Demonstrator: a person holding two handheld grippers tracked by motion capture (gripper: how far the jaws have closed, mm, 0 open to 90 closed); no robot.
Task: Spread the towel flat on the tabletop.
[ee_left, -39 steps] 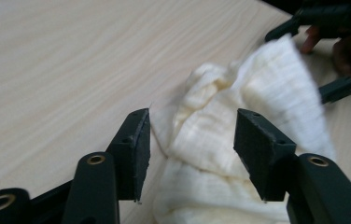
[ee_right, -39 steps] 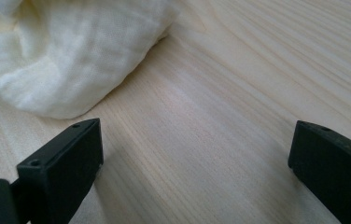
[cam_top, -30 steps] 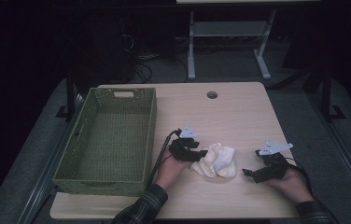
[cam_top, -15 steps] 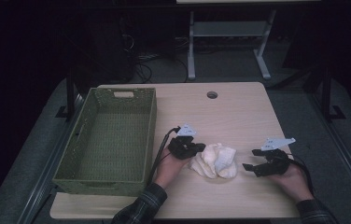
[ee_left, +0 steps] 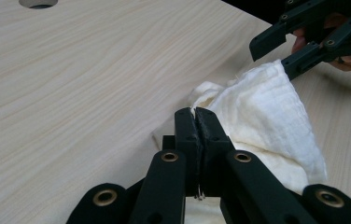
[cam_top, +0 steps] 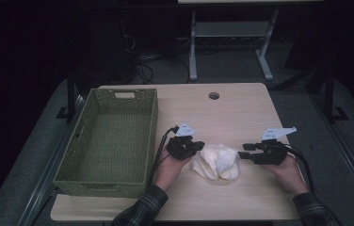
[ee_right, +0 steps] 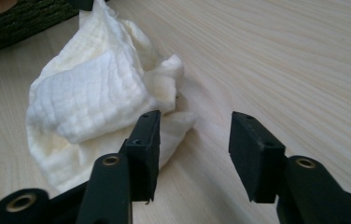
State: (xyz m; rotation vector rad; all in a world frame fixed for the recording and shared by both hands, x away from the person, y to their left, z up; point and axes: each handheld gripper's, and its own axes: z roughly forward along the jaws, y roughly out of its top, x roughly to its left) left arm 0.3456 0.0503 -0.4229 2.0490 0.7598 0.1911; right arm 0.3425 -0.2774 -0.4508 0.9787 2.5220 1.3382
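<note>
A crumpled cream cloth (cam_top: 217,161) lies on the wooden table (cam_top: 241,113) between my two grippers. My left gripper (cam_top: 198,145) is at its left side, jaws pressed together on a fold of the cloth (ee_left: 267,116), and that edge stands raised. In the left gripper view my left gripper (ee_left: 196,114) shows no gap. My right gripper (cam_top: 243,151) reaches the cloth's right edge. Its jaws have just been closing and still stand apart. In the right gripper view my right gripper (ee_right: 194,140) has bare table between the pads, with the cloth (ee_right: 94,98) beside the left one.
A green woven basket (cam_top: 151,136) stands on the left half of the table, close to my left hand. A round cable hole (cam_top: 213,95) sits near the far edge. A desk frame and cables stand on the dark floor beyond.
The left gripper's jaws closed on the cloth's edge and lifted it slightly. The right gripper moved in toward the cloth's right side, and its jaws narrowed.
</note>
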